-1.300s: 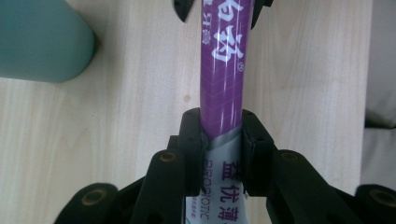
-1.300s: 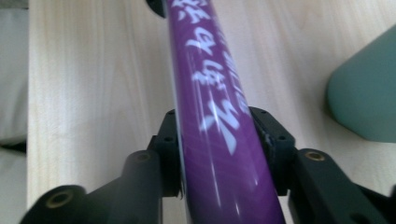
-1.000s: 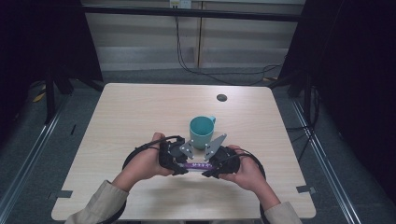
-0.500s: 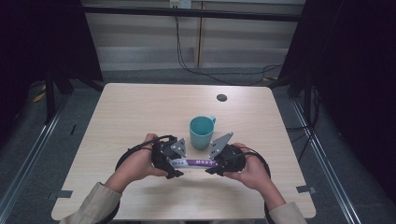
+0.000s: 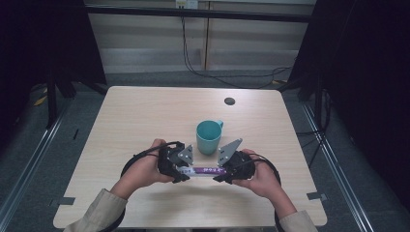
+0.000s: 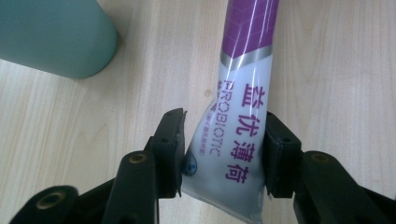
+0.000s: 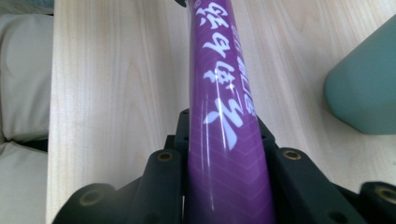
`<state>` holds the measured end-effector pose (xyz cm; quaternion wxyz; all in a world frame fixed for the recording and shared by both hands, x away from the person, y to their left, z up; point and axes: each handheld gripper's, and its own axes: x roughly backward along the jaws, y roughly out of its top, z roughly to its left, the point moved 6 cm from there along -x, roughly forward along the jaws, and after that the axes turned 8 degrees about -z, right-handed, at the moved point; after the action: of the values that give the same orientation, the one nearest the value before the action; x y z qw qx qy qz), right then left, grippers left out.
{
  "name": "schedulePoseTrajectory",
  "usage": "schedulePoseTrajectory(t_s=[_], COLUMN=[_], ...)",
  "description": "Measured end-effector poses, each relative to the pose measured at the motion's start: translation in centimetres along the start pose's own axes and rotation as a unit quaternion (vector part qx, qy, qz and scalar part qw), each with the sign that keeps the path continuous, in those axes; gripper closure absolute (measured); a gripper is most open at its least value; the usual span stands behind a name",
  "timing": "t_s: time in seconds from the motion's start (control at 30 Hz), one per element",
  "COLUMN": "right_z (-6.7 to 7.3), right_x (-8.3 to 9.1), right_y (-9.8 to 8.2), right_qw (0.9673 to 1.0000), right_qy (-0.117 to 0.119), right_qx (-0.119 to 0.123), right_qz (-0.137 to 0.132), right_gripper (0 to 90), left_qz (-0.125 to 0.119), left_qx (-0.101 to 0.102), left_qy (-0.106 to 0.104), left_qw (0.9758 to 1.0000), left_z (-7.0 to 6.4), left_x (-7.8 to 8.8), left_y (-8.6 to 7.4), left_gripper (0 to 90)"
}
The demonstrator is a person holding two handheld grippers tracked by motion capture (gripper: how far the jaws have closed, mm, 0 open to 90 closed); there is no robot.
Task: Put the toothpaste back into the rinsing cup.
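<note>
The purple-and-white plastic toothpaste tube (image 5: 200, 170) is hanging near the desk's front edge between both grippers, the right gripper (image 7: 224, 140) clamping its purple end while the left gripper (image 6: 224, 154), jaws just reopened and closing again, is pinching its white end, likely regripping.

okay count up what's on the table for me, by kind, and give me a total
Mug, teal: 1
Sachet, purple and white: 1
Hand-held gripper: 2, the left hand-held gripper and the right hand-held gripper, one at each end of the sachet
Round dark spot on the tabletop: 1
Total: 5

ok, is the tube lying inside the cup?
No: the purple and white tube is held level between the two tongs in front of the teal cup, apart from it.
</note>
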<state>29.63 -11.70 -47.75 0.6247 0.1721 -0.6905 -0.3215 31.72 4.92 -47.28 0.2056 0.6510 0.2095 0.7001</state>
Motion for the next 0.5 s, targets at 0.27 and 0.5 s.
schedulePoseTrajectory(t_s=[0.27, 0.5], right_z=[-0.07, -0.01], right_x=[-0.13, -0.31], right_y=[-0.85, -0.90], right_qw=[0.9997, 0.9998], right_qy=[0.010, 0.003], right_qx=[-0.012, -0.010], right_qz=[-0.018, -0.017], right_gripper=[70.2, 58.0], left_qz=[-0.022, -0.012], left_qx=[-0.007, -0.033], left_qy=[0.005, 0.004], left_qw=[0.9997, 0.9994], left_z=[-0.20, -0.41], left_x=[0.45, 0.40], left_y=[0.57, 1.05], left_gripper=[62.6, 65.9])
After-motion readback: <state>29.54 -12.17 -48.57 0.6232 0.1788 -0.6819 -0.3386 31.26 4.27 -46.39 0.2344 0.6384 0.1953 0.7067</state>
